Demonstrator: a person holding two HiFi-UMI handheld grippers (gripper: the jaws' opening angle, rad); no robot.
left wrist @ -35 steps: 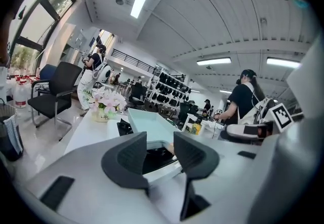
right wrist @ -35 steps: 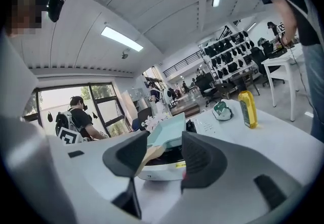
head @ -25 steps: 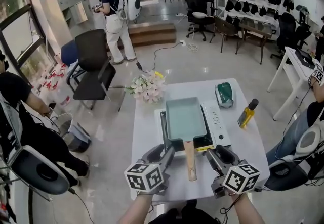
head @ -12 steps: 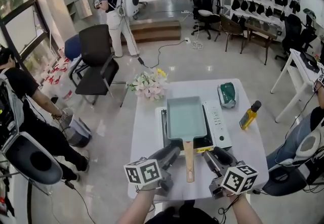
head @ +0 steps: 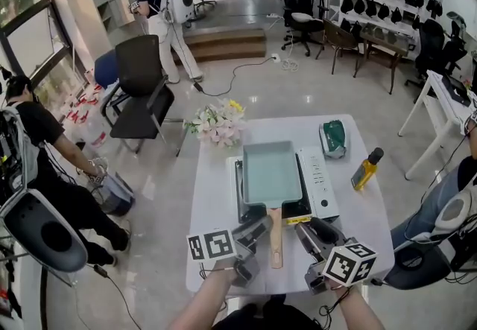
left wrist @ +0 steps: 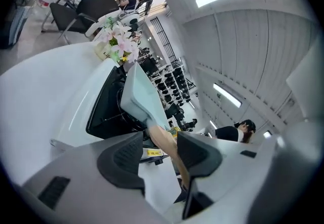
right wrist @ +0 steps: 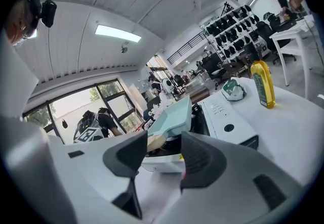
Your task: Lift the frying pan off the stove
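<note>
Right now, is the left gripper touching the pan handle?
Cannot tell. Left gripper view: the left gripper has just been opening its jaws, with the handle between them; a gap shows at one jaw, none plainly at the other.

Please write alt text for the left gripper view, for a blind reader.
The left gripper, its jaws just opened wider, straddles the wooden handle of a pale green pan on a stove. Flowers stand behind on the white table.

Can't read the tiny print on the stove (head: 320, 185) panel or the yellow bottle (head: 364, 169) label. Can't trace the wooden handle (left wrist: 163, 142) end past a jaw in the left gripper view. Can't see much stove top under the frying pan (head: 272, 172) either.
</note>
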